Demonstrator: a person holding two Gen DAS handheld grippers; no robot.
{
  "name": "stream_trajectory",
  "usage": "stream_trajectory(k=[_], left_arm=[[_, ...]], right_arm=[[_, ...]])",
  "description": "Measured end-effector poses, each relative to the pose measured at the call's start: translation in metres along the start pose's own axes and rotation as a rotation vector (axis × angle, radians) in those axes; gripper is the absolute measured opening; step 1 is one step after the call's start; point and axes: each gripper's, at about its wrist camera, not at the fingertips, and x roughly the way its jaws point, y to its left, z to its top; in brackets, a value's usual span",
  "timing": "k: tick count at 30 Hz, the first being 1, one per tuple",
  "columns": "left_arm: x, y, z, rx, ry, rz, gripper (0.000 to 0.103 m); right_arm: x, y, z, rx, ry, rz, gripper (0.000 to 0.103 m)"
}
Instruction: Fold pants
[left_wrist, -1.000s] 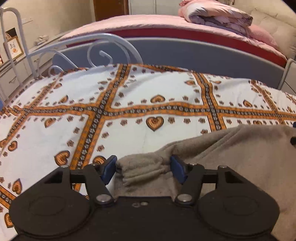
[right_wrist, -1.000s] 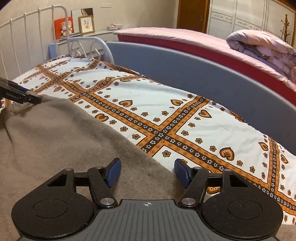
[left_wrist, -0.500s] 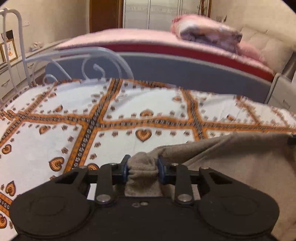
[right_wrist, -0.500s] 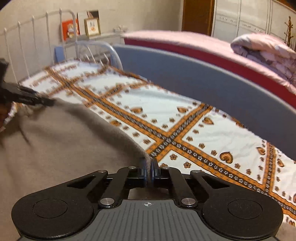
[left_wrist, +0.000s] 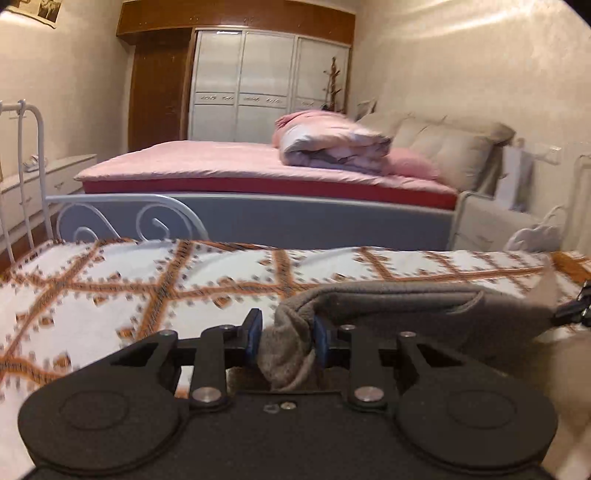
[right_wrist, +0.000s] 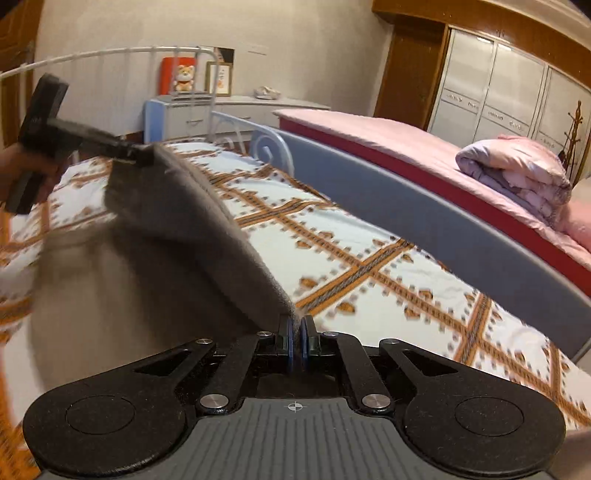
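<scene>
The grey-brown fleece pants (left_wrist: 399, 314) hang stretched between my two grippers above a bed with a white and orange patterned sheet (left_wrist: 147, 280). My left gripper (left_wrist: 286, 338) is shut on a bunched corner of the pants. My right gripper (right_wrist: 295, 339) is shut on the opposite edge of the pants (right_wrist: 177, 236), which run up to the left gripper (right_wrist: 140, 157) seen at the upper left of the right wrist view. The right gripper's tip (left_wrist: 576, 310) shows at the right edge of the left wrist view. The lower part of the pants is hidden below the grippers.
A white metal bed frame (left_wrist: 110, 218) and a grey footboard (left_wrist: 314, 225) border the patterned bed. Behind is a pink bed (left_wrist: 240, 162) with a rolled quilt (left_wrist: 332, 147). A white dresser (right_wrist: 199, 110) and a wardrobe (left_wrist: 266, 81) stand farther back.
Both grippers closed on the pants' edge, then lifted it off the bed. The cloth now hangs taut between them, and both views have tilted upward.
</scene>
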Motion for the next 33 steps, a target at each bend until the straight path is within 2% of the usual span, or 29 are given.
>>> stream_trajectory(k=[3, 7, 9, 12, 18, 22, 25, 26, 28, 29, 30, 33], left_arm=[[-0.030, -0.015, -0.035, -0.010, 0.015, 0.015, 0.019], [-0.054, -0.011, -0.078, -0.197, 0.067, 0.031, 0.036], [-0.065, -0.014, -0.088, -0.273, 0.073, 0.037, 0.037], [-0.071, -0.019, -0.084, -0.285, 0.120, 0.062, 0.037], [-0.086, -0.016, -0.084, -0.473, 0.131, 0.103, 0.039], [-0.090, -0.021, -0.090, -0.551, 0.151, 0.143, 0.039], [-0.093, -0.023, -0.090, -0.649, 0.138, 0.143, 0.045], [-0.091, -0.021, -0.091, -0.682, 0.129, 0.127, 0.047], [-0.085, -0.018, -0.093, -0.749, 0.134, 0.111, 0.047], [-0.082, -0.016, -0.095, -0.779, 0.133, 0.104, 0.047], [-0.078, -0.013, -0.098, -0.819, 0.132, 0.089, 0.047], [-0.067, -0.007, -0.103, -0.907, 0.123, 0.043, 0.046]], right_arm=[[-0.030, 0.034, -0.032, -0.051, 0.017, -0.001, 0.001], [-0.053, 0.067, -0.076, -0.092, 0.055, -0.018, 0.001], [-0.064, 0.069, -0.092, -0.042, 0.052, -0.031, 0.001], [-0.077, 0.067, -0.102, 0.038, 0.025, -0.082, 0.001], [-0.087, 0.066, -0.098, 0.122, -0.046, -0.165, 0.001], [-0.091, 0.068, -0.097, 0.139, -0.071, -0.172, 0.002], [-0.094, 0.070, -0.098, 0.145, -0.089, -0.174, 0.003], [-0.093, 0.069, -0.098, 0.175, -0.091, -0.169, 0.006], [-0.089, 0.066, -0.098, 0.237, -0.096, -0.175, 0.041], [-0.087, 0.065, -0.097, 0.256, -0.105, -0.191, 0.073], [-0.087, 0.066, -0.097, 0.262, -0.125, -0.204, 0.081], [-0.077, 0.062, -0.092, 0.300, -0.125, -0.181, 0.080]])
